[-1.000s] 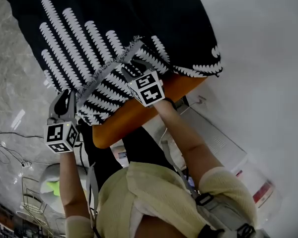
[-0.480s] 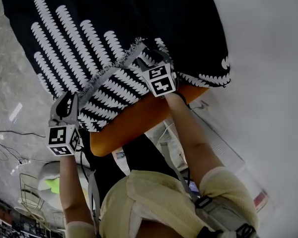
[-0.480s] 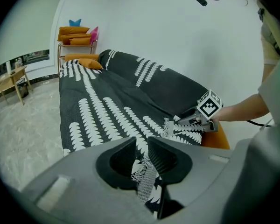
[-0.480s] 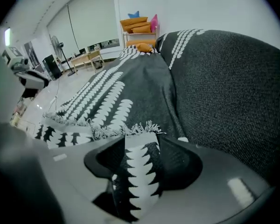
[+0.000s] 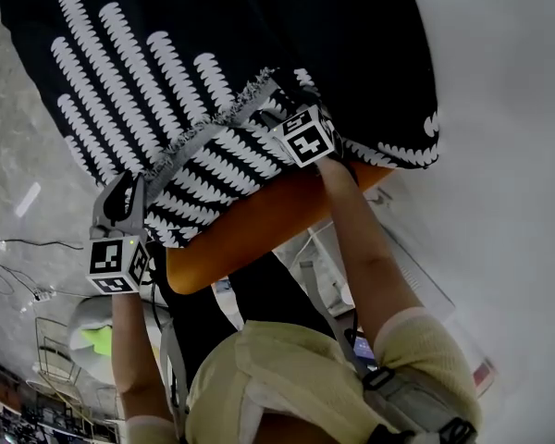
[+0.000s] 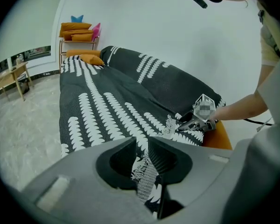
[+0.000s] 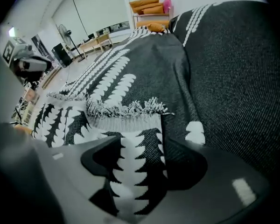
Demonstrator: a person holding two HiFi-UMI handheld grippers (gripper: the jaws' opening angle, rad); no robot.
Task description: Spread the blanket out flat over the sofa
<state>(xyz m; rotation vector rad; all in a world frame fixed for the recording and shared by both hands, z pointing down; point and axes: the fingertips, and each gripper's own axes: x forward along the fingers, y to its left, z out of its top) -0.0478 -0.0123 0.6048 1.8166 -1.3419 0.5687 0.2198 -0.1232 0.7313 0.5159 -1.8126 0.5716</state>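
Blanket [image 5: 213, 54], black with rows of white leaf shapes, lies draped over the orange sofa [image 5: 250, 234]. It covers the seat and backrest and hangs down the front toward the pale marbled floor [image 5: 18, 155]. At the near end its edge is turned back on itself, so a grey woven band with a fringe [image 5: 213, 129] runs slantwise across the pattern. The sofa's orange end shows bare below that band.

Left tongs [image 6: 141, 155] stand narrow, pinching a hanging fold of the fringed edge at the front corner, and the cloth fills the slim gap between the jaws. Right tongs [image 7: 140, 171] sit at the other end of the turned-back strip, low on the seat near the backrest. Their jaws are opening. A strip of patterned cloth lies between them, its fringe just beyond the tips, and the pads are not squeezing it.

A bare right forearm [image 5: 361, 248] runs from those tongs back to the person, who wears a pale yellow top [image 5: 287, 368]. A white wall [image 5: 499, 109] stands behind the sofa. Beyond the sofa's far end a small shelf [image 6: 77, 41] holds orange cushions [image 6: 77, 27].
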